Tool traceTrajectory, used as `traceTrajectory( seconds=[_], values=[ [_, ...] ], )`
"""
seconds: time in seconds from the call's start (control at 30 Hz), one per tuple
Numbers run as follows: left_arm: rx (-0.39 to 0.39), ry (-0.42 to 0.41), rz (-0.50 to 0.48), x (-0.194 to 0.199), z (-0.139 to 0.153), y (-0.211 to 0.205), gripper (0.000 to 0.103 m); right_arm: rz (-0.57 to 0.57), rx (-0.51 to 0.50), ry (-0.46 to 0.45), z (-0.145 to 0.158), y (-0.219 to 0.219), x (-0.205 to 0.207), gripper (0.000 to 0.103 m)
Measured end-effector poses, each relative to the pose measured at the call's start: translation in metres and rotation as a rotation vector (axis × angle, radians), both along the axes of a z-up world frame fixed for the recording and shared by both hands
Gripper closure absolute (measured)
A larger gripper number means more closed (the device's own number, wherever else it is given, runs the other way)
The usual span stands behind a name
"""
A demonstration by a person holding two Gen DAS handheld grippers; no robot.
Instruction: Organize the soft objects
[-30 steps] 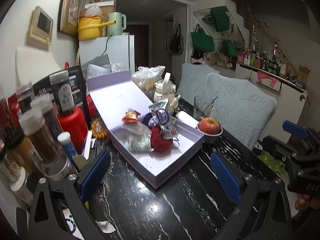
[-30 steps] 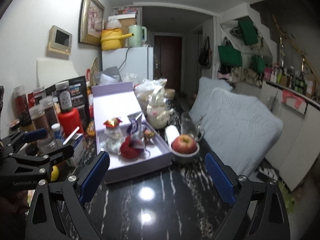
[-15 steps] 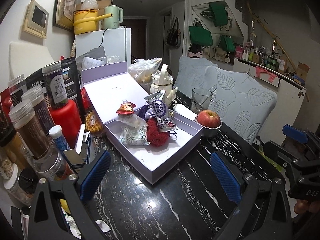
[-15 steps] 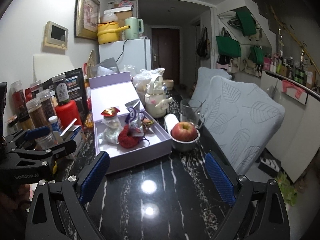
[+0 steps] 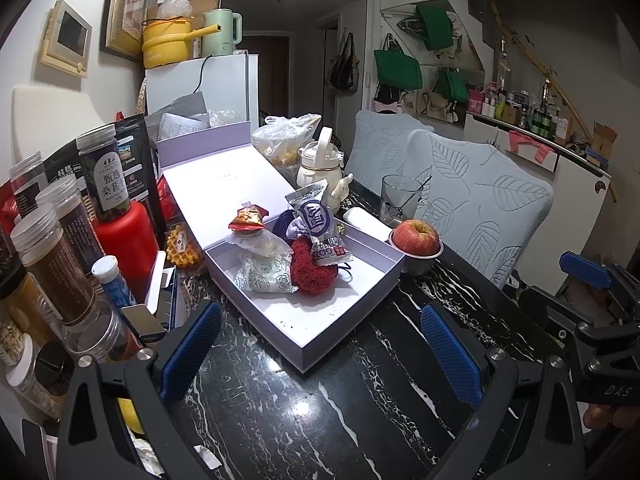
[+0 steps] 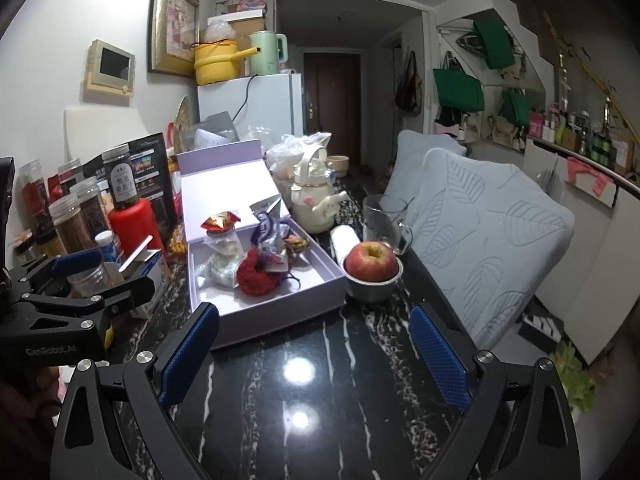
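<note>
- Open lavender box [image 5: 352,312] on the black marble table [image 5: 280,420], taken as landmark; lid propped up behind it.
- Soft things heaped in the box's far half: red knitted piece [image 5: 314,274] near the middle, pale patterned pouch [image 5: 262,274] to its left, purple-and-silver snack packet [image 5: 318,220] leaning upright behind, red-topped wrapper [image 5: 248,218] at the far left corner, a dark purple fabric item just visible behind the packet.
- Near half of the box bare.
- Left gripper [image 5: 316,352] held just short of the box's near corner, jaws wide apart, nothing between them.
- Right gripper [image 6: 312,354] likewise before the box's near wall, jaws spread and empty.
- Soft pile well ahead of both sets of fingertips, beyond the near wall, roughly on the centre line of each.
- Probable step: reaching in for one soft item.
- Best done by coming in over the near wall, not against it, and dropping onto a single piece.
- Knitted piece likely easiest: frontmost, compressible, forgiving of a firm pinch.
- Packet leaning on it likely to topple if disturbed; worth lifting straight up.
- Apple in a steel bowl [image 5: 416,240] just right of the box, glass [image 5: 400,196] behind it: wide berth for the right-hand jaw.
- Jars [image 5: 52,248] crowded left of the box: same caution for the left.
</note>
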State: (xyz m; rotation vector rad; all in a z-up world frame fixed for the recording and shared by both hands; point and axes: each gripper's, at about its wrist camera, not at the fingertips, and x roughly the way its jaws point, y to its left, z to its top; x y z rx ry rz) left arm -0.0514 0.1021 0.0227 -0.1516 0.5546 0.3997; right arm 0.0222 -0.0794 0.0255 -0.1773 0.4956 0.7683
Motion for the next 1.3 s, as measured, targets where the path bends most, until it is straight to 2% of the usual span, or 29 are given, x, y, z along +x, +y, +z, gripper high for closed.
traceTrajectory(
  seconds=[0.77, 1.3],
  values=[
    [0.008, 0.016, -0.057, 0.020, 0.003, -0.001, 0.001, -0.017, -0.014, -0.004, 0.002, 0.006, 0.015, 0.006],
    [0.015, 0.014, -0.054, 0.019, 0.006, -0.002, 0.001, -0.017, -0.019, -0.003, 0.003, 0.007, 0.016, 0.006]
  ],
)
